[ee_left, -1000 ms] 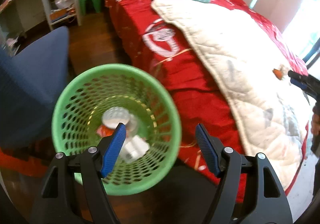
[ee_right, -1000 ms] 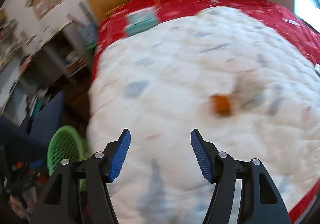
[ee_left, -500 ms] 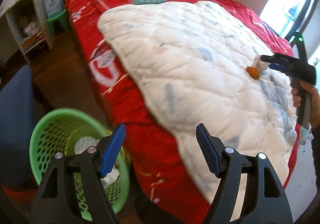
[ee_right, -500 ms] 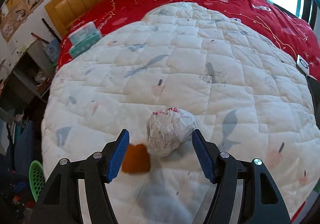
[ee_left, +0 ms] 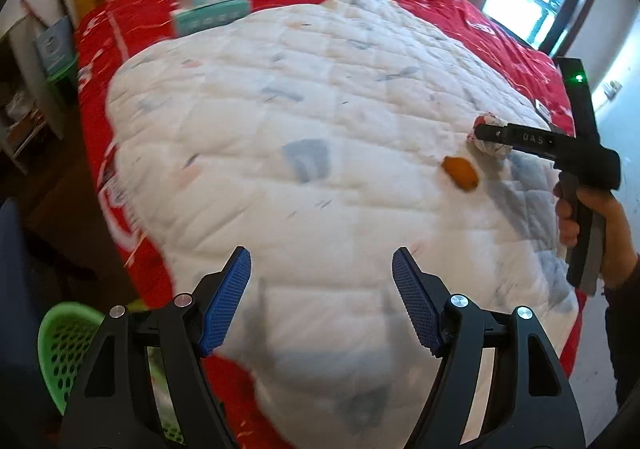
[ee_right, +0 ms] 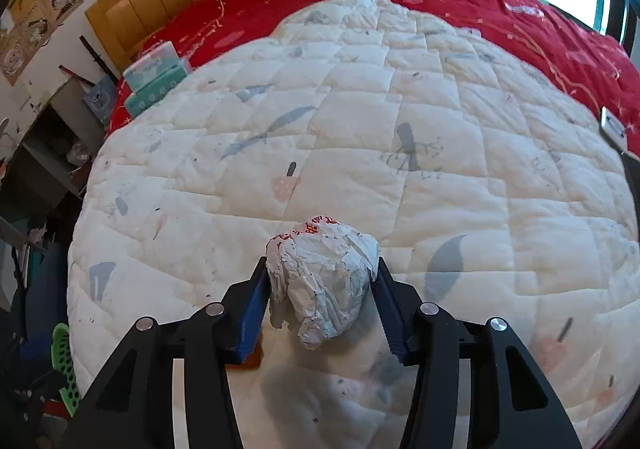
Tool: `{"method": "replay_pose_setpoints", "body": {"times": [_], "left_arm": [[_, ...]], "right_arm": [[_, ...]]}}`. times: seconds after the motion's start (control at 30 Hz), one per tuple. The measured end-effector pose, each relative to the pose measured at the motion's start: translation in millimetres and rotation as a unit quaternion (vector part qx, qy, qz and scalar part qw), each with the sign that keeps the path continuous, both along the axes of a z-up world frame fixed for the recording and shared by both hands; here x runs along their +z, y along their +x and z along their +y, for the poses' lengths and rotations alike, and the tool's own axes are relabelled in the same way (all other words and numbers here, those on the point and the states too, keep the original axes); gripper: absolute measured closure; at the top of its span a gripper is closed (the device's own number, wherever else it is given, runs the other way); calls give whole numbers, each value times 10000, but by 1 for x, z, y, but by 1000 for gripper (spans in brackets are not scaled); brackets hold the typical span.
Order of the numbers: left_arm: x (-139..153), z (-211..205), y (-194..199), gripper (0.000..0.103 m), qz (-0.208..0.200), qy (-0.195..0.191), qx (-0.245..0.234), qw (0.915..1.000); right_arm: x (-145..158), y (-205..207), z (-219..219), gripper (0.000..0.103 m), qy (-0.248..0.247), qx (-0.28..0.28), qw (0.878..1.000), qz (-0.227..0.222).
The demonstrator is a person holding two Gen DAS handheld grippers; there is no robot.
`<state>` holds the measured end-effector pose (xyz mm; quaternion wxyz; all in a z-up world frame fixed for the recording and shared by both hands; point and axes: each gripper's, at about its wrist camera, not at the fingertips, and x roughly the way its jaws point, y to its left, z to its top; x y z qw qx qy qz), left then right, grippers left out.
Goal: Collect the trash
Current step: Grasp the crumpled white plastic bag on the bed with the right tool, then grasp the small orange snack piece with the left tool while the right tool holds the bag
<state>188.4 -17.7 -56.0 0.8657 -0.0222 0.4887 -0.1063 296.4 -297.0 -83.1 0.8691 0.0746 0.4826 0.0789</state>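
Now right gripper [ee_right: 322,289] fingers pinch crumpled paper ball [ee_right: 324,281] on quilt [ee_right: 400,129]; left gripper [ee_left: 321,289] fingers wide, empty.

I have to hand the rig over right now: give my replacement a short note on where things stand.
Right gripper: shut on the crumpled white paper ball with red print, at the white quilted blanket on the bed.
Left gripper: open, empty, above the blanket's near edge.
Small orange scrap: loose on the blanket beside the ball.
Green perforated plastic basket: on the floor by the bed, left of the left gripper.
Done: ball gripped.
Left: carry it to the basket, release, then probably fetch the orange scrap.
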Motion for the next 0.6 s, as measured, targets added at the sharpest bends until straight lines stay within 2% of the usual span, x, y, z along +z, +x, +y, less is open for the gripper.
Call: {"method": "replay_pose_setpoints", "body": {"times": [0.33,0.43,0.6], "left_arm": [[-7,-78,40,31,67,-260,-633,9976],[-9,-96,49,31,52,-247,-756,9968],[-20,-121,68,31,204,-431,-834,9954]], "right_arm": [[22,-35,-38,54,169,13,9997,-180],[24,-44,-46,54,169,15,9996,-210],[24,-57,-57,54,83,-2,9997,-245]]}}
